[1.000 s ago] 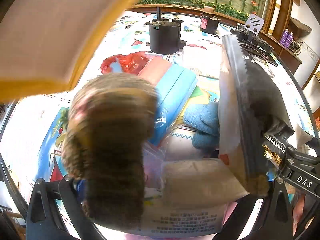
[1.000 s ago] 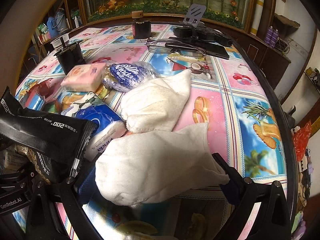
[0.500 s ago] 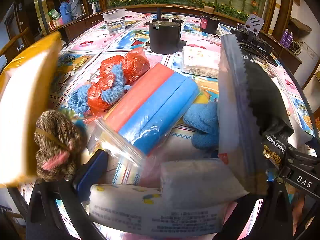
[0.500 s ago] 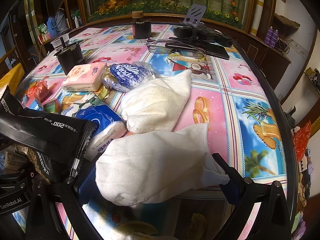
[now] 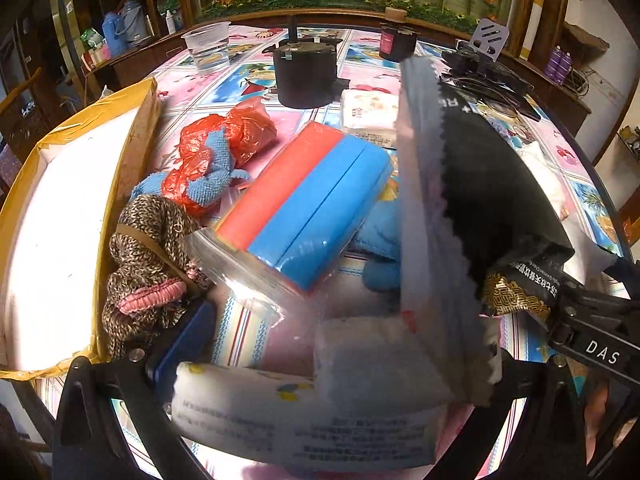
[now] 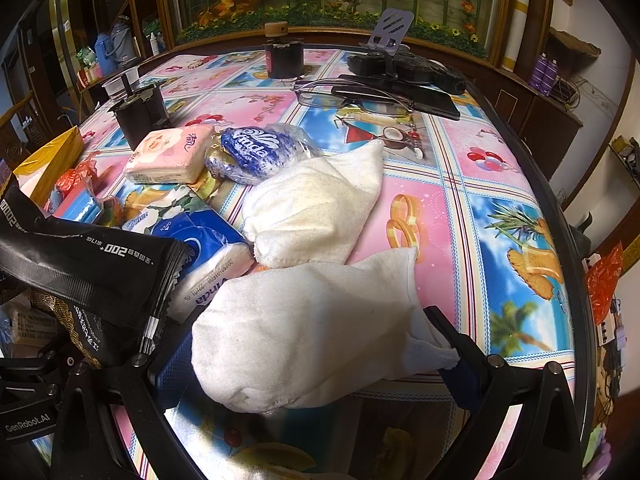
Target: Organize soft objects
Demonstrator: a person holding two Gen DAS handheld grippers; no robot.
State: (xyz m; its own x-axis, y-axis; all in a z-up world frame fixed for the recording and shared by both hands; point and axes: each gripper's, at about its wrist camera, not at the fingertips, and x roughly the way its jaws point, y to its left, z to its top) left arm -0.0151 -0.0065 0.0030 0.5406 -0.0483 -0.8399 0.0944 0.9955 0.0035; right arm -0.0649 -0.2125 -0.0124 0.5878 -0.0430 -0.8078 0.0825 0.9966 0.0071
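Note:
In the left wrist view my left gripper [image 5: 320,376] is wide open over a white printed tissue pack [image 5: 304,416] that lies between its fingers. A brown knitted bundle [image 5: 148,264] rests against the side of a yellow-edged cardboard box [image 5: 60,216] at the left. A pink and blue bagged pack [image 5: 308,204], a red plastic bag with blue cloth [image 5: 216,152] and a black and white pouch [image 5: 472,208] lie ahead. In the right wrist view my right gripper [image 6: 312,356] has its pads against both sides of a white cloth bag [image 6: 304,332]. A second white bag [image 6: 316,208] lies behind it.
Tissue packs, pink [image 6: 172,156] and blue [image 6: 200,248], and a blue Vinda bag [image 6: 256,152] lie on the patterned tablecloth [image 6: 480,208]. Black pots [image 5: 306,76], a plastic cup [image 5: 208,48], glasses [image 6: 348,96] and a phone stand [image 6: 392,32] stand farther back. The table edge curves at the right.
The box and the knitted bundle came down from in front of the left camera to the table at the left. The right gripper and its white bag have not moved.

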